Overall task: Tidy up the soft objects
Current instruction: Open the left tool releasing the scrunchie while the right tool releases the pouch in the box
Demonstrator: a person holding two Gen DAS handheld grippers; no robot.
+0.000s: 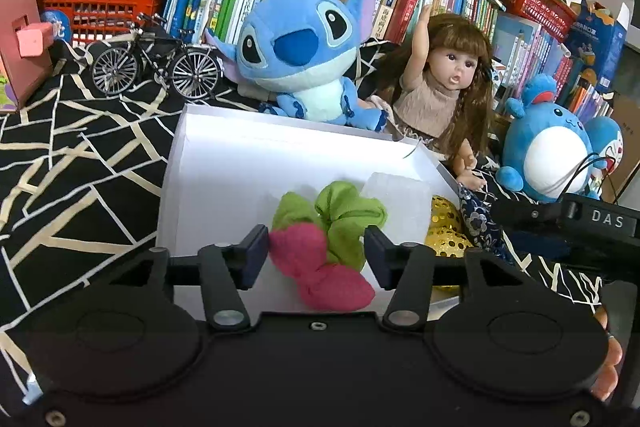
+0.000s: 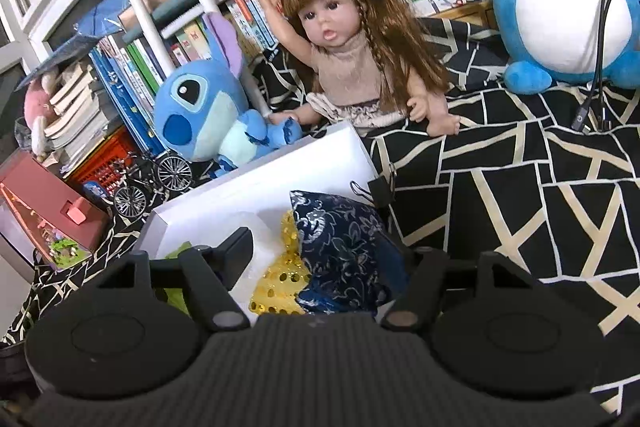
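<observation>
Pink-and-green fabric scrunchie (image 1: 326,247) | lying in white box (image 1: 224,163) | I am holding left gripper (image 1: 316,255) spread around it | right gripper (image 2: 328,259) spread around navy embroidered pouch (image 2: 344,255) | risk: either snagging, lifting back out.

Left gripper (image 1: 316,255): angled downward, jaws parted, pads clear of contact on both sides. Fingertips of the holding hand (image 1: 610,367) show at the housing's right edge. Right gripper (image 2: 328,259): angled downward, jaws spread wide, left finger (image 2: 238,251) visible, right finger mostly hidden.
</observation>
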